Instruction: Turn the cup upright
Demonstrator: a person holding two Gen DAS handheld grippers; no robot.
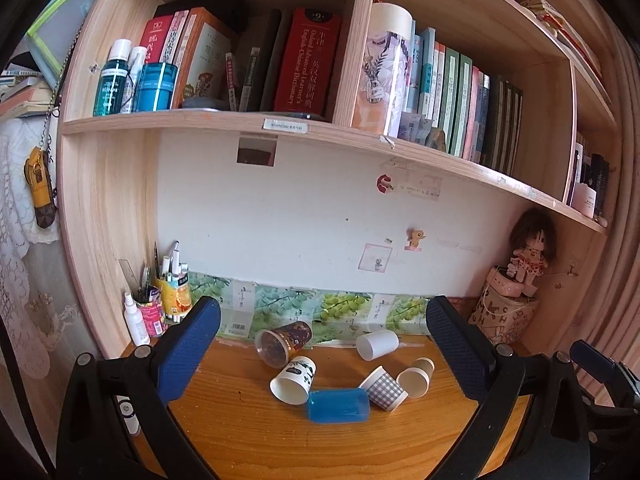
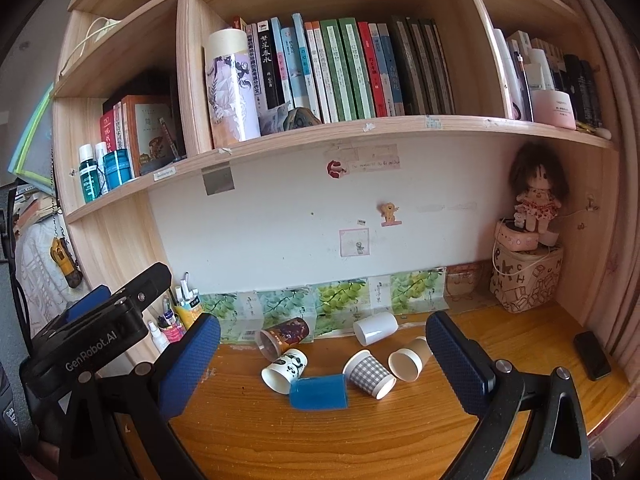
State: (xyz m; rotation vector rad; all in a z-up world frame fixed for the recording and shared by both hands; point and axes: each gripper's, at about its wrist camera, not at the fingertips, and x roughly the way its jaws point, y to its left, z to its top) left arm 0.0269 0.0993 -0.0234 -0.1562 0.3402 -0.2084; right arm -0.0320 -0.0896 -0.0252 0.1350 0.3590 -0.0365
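Note:
Several cups lie on their sides on the wooden desk: a blue plastic cup, a white panda cup, a grey checked cup, a brown paper cup, a white cup and a clear dark-printed cup. The right wrist view shows the blue cup, panda cup, checked cup, brown cup, white cup and dark cup. My left gripper is open and empty, held back from the cups. My right gripper is open and empty too.
Pen holders and a spray bottle stand at the back left. A printed basket with a doll sits at the back right, a black phone near the right wall. A bookshelf hangs overhead.

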